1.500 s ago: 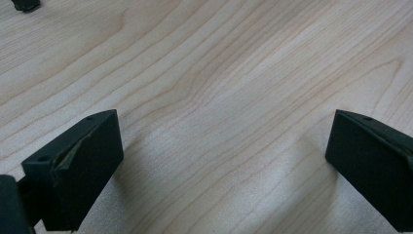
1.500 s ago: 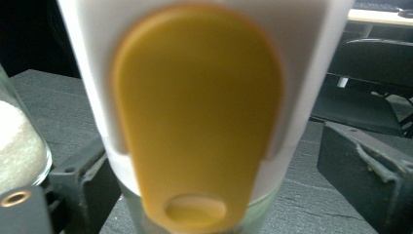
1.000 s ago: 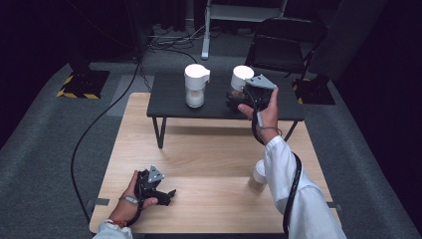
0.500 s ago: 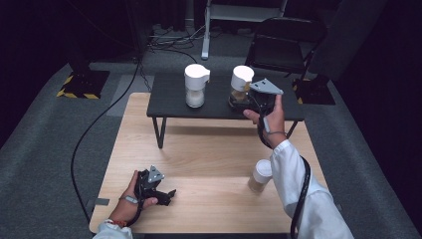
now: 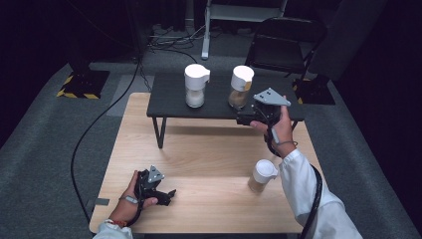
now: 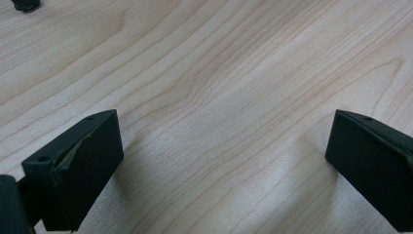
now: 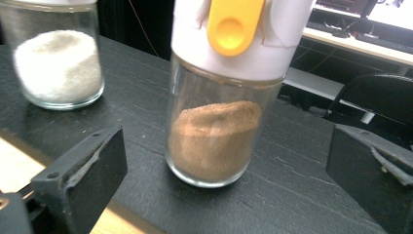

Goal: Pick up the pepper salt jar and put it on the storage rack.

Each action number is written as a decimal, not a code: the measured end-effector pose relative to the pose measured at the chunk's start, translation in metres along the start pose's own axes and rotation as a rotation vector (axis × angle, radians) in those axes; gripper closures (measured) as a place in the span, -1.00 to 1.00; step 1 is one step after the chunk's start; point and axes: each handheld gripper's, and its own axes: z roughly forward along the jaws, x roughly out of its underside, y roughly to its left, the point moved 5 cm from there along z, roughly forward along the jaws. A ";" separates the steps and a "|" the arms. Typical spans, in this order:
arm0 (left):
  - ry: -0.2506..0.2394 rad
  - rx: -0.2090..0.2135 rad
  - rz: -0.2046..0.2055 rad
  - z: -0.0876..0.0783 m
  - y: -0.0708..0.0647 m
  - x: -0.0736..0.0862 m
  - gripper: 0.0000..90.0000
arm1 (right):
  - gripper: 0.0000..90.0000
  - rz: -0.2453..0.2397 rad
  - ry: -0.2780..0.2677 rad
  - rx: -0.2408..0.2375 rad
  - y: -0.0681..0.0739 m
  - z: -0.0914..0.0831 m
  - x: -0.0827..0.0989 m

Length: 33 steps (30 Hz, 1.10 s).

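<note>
Since a second ago your right hand-held gripper [image 5: 242, 119] has been pulling back and lowering from beside the brown-powder jar [image 5: 241, 88] to just in front of it. Its jaws are standing wide open and gripping nothing. You are lining up on the glass body, dead ahead between the jaws on the black shelf [image 5: 169, 97]; the white-powder jar [image 7: 56, 63] is off to its left. Advance level and close below the white lid. Your left hand-held gripper [image 5: 164, 193] is resting open and empty on the tabletop [image 5: 209, 149].
</note>
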 end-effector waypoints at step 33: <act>0.000 0.000 -0.001 0.000 0.000 0.000 -1.00 | -0.97 -0.083 -0.008 -0.043 -0.007 -0.058 0.064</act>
